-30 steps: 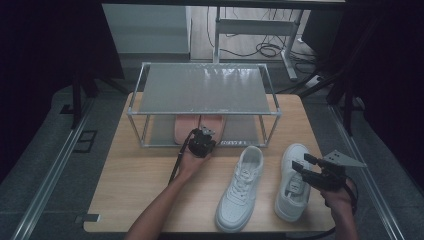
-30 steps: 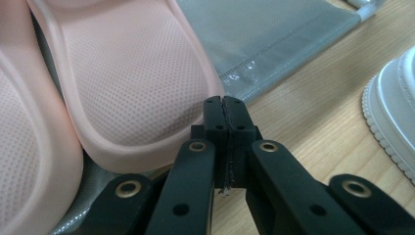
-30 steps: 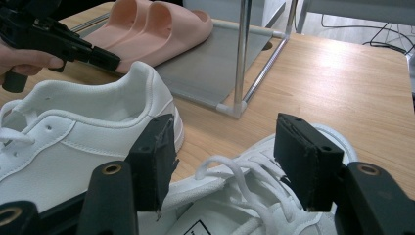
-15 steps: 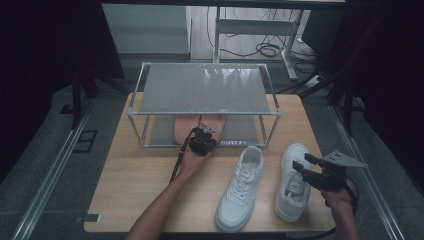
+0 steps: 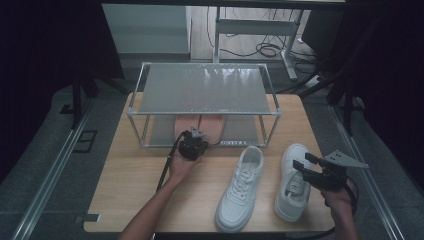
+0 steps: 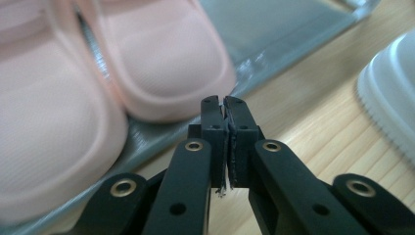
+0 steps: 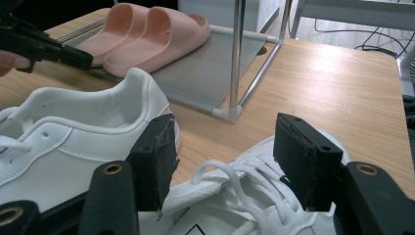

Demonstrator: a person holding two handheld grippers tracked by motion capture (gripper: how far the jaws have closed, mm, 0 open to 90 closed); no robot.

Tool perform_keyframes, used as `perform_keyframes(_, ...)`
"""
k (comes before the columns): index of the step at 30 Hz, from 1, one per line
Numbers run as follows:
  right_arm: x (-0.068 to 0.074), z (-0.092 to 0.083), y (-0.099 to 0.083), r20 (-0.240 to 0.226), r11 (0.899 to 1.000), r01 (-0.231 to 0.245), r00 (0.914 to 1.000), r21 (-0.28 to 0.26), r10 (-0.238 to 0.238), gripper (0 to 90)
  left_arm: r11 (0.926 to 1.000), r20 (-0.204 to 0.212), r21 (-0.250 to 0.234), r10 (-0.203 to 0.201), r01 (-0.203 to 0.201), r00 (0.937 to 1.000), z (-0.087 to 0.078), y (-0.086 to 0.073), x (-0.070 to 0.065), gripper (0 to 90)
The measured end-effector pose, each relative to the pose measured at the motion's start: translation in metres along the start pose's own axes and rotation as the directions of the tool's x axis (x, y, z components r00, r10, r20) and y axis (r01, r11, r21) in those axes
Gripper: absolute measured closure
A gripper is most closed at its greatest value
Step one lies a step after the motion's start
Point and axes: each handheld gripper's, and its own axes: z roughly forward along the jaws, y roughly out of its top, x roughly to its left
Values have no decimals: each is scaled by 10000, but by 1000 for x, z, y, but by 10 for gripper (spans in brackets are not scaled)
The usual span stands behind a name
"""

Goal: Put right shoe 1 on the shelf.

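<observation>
A pair of pink slippers [image 5: 200,122] lies on the bottom shelf of a metal shoe rack [image 5: 205,90]. My left gripper [image 5: 196,135] is just in front of their near ends with its jaws shut and nothing between them. In the left gripper view the shut tips [image 6: 224,104] sit slightly short of the right slipper [image 6: 166,54]. Two white sneakers stand on the table: the left one [image 5: 242,187] and the right one [image 5: 290,185]. My right gripper [image 5: 301,162] hovers open over the right sneaker's laces [image 7: 235,196], with the left sneaker [image 7: 78,127] beside it.
The rack's grey bottom shelf [image 6: 274,44] and its corner post [image 7: 235,58] stand close to the sneakers. Bare wooden table [image 5: 135,175] lies to the left of my left forearm. Cables and a desk frame [image 5: 260,30] are on the floor beyond the table.
My left gripper has drawn back a little from the slippers toward the near left, still shut. The right gripper and both sneakers have not moved.
</observation>
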Motion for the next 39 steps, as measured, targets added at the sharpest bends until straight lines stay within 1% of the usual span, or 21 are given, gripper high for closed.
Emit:
perform_keyframes(2,0,0,0,-28,10000,4,10000,8,-4,414,10000,-16,-18,14,-14,10000,-6,-6,0,886)
perform_keyframes(4,0,0,0,-47,10000,-45,10000,-11,45,411,9999,56,-139,-33,34,10000,-14,-13,0,885)
perform_keyframes(7,0,1,0,-59,10000,-97,9999,-9,97,410,9998,165,-212,0,3,9999,-24,-23,1,883)
perform_keyframes(11,1,1,0,-58,10000,-72,10000,-22,72,409,9997,264,-213,-145,151,9995,-40,-36,2,882)
perform_keyframes(13,1,2,0,-65,10000,-53,10000,-9,53,410,9997,257,-230,-111,117,9996,-52,-46,5,877)
perform_keyframes(14,1,2,0,-65,10000,-53,10000,-9,53,410,9997,257,-230,-111,117,9996,-52,-46,5,874)
perform_keyframes(16,2,2,0,-83,10000,-24,10000,26,24,410,9991,324,-345,-247,258,9992,-63,-56,6,872)
perform_keyframes(19,2,2,0,-100,10000,-26,9999,36,26,409,9983,324,-455,-337,352,9989,-73,-68,5,870)
perform_keyframes(20,2,3,-1,-111,10000,-15,9999,38,16,409,9985,374,-409,-338,353,9987,-76,-72,5,862)
perform_keyframes(21,2,3,-1,-121,10000,1,9999,47,0,409,9991,374,-326,-273,285,9989,-79,-75,5,848)
perform_keyframes(22,3,3,-1,-126,10000,12,9999,84,-11,409,9991,302,-346,-240,250,9993,-82,-78,5,830)
perform_keyframes(25,4,4,0,-157,10000,55,9999,72,-54,409,9980,235,-469,-410,421,9989,-91,-86,8,774)
perform_keyframes(26,4,3,0,-197,9999,78,9998,84,-76,408,9980,183,-463,-411,419,9990,-93,-88,8,755)
perform_keyframes(28,6,4,0,-260,9999,102,9996,78,-100,408,9989,143,-314,-348,352,9993,-97,-89,11,683)
perform_keyframes(29,7,4,0,-275,9999,112,9996,71,-110,408,9986,36,-349,-386,387,9992,-99,-90,12,662)
perform_keyframes(30,7,4,1,-301,9998,154,9994,96,-151,408,9981,-15,-333,-511,510,9987,-100,-91,13,636)
perform_keyframes(33,10,4,2,-391,9997,245,9989,66,-242,407,9975,-34,-147,-692,691,9976,-102,-96,17,549)
perform_keyframes(34,10,4,2,-404,9996,265,9988,58,-262,407,9975,-34,-147,-692,691,9976,-102,-96,17,533)
perform_keyframes(35,10,4,2,-404,9996,265,9988,58,-262,407,9971,-37,-50,-754,754,9971,-102,-98,20,533)
perform_keyframes(36,12,3,3,-522,9997,252,9983,23,-250,403,9974,-46,93,-717,717,9974,-102,-100,22,494)
perform_keyframes(39,13,2,5,-704,9998,206,9973,-33,-207,408,9972,-52,122,-739,740,9973,-103,-101,24,471)
